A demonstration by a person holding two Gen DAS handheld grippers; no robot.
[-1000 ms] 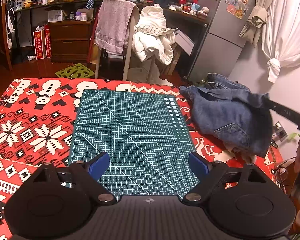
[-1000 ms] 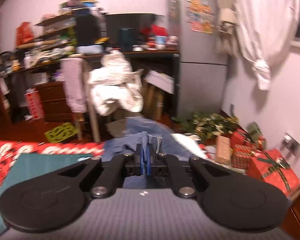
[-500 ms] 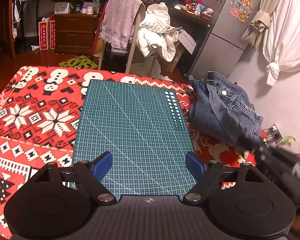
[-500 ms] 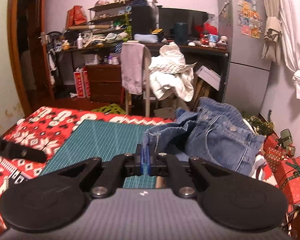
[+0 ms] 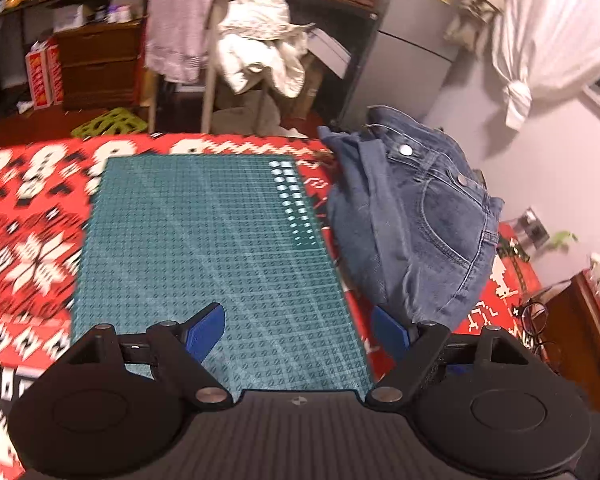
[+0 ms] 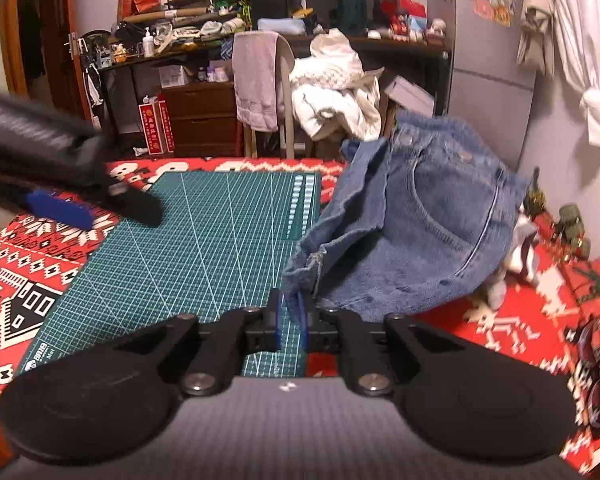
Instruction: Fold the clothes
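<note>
Denim jeans (image 6: 428, 216), crumpled blue heap, metal rivets, stitched pocket seams, on right side of counter, just beside gridded green cutting mat (image 5: 204, 248). Red-white knit-pattern cloth (image 5: 24, 240) covers counter. Right tool (image 6: 291, 318): blue pads slightly apart, jaws just been opening, frayed denim hem hanging between them, no longer pinched. Left tool (image 5: 300, 328): blue pads spread wide, nothing between, above mat's near edge.

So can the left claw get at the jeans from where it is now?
Probably yes: the left claw is open and empty, the jeans lie heaped just right of it, with nothing between.
</note>
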